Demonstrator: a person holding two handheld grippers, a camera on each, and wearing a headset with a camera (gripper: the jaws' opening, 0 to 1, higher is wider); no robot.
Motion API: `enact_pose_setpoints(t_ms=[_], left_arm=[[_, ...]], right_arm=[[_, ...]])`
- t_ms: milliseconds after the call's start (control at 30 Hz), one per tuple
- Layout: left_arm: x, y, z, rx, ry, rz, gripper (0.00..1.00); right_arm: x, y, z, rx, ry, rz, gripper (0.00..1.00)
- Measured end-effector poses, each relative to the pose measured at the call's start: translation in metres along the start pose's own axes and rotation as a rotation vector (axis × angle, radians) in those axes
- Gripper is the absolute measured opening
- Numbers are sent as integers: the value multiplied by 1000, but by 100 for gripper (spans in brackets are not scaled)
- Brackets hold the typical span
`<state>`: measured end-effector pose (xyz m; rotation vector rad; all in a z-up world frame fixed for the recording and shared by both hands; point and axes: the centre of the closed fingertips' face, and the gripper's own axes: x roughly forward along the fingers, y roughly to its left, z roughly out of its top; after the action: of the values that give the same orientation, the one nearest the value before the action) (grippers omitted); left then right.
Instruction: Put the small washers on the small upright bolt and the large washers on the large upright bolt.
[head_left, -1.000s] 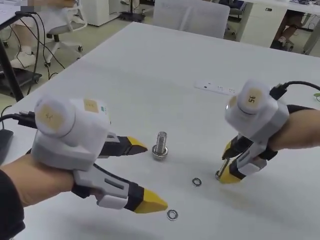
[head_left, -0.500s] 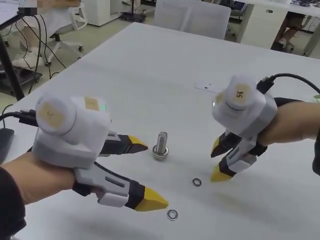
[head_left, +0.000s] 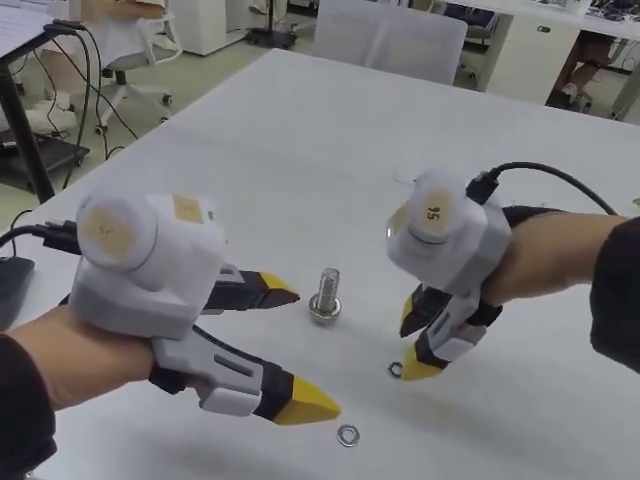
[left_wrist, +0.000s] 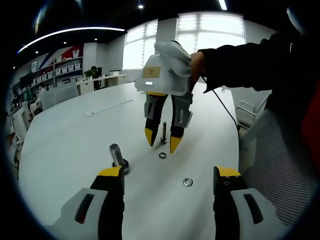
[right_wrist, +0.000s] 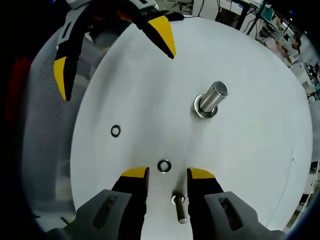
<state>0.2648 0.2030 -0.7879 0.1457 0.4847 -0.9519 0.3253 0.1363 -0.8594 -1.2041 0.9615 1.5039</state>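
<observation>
The small bolt (left_wrist: 163, 131) is a skinny silver pin standing straight up on the white table (head_left: 300, 150), long axis vertical, free end pointing up. It sits right between the jaws of the right gripper (head_left: 410, 348), which are spread apart and not pinching it as far as I can see. One small washer (right_wrist: 164, 165) lies flat just ahead of those yellow tips. The big bolt (head_left: 323, 293) is fatter and threaded, also upright on its wide base, off to the side nearer the left gripper (head_left: 310, 350). That one's jaws gape wide with nothing in them, and a second washer (head_left: 348, 435) lies flat on the table near its lower tip.
</observation>
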Motion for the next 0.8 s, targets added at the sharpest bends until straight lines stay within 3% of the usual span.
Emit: enact_pose_setpoints(t_ms=[800], left_arm=[[0,2,1,-2,-6,3,72]], right_arm=[[13,3,-1,-44,46,7,21]])
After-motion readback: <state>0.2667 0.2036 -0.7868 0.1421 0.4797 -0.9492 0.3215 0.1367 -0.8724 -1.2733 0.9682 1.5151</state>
